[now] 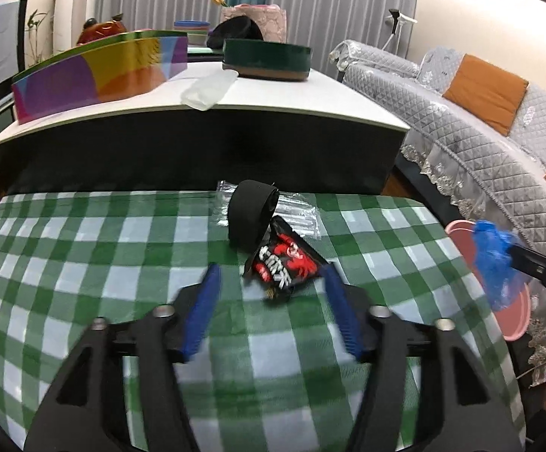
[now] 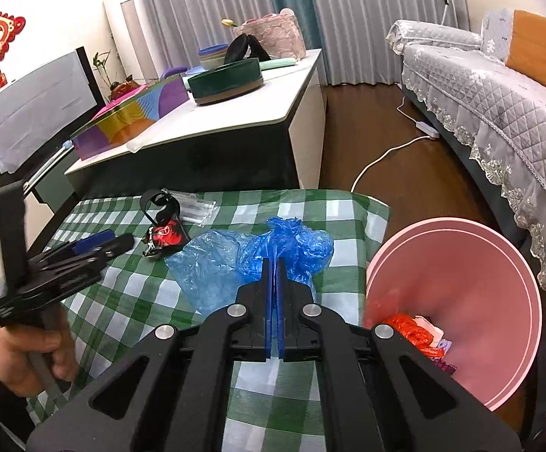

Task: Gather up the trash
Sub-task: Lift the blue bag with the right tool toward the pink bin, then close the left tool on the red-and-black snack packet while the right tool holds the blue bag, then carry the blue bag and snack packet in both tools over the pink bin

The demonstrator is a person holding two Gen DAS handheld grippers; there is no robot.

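A black-and-red snack wrapper [image 1: 280, 263] lies on the green checked cloth [image 1: 84, 263], just at the tips of my left gripper [image 1: 271, 269]. That gripper is open, with its blue pads either side of the wrapper and not pressing on it. Behind the wrapper lie a black strap loop [image 1: 250, 214] and clear plastic packaging [image 1: 297, 216]. My right gripper [image 2: 275, 260] is shut on a crumpled blue plastic bag [image 2: 292, 241], held above the cloth's right part, beside the pink bin [image 2: 461, 248]. The bin holds red trash [image 2: 408, 327].
A low white table [image 1: 273, 109] behind the cloth carries a colourful box [image 1: 96, 75] and a round green tin [image 1: 267, 60]. A grey quilted sofa [image 2: 499, 105] runs along the right, with a white cable [image 2: 382, 154] on the wood floor. A hand [image 2: 20, 354] holds the left gripper.
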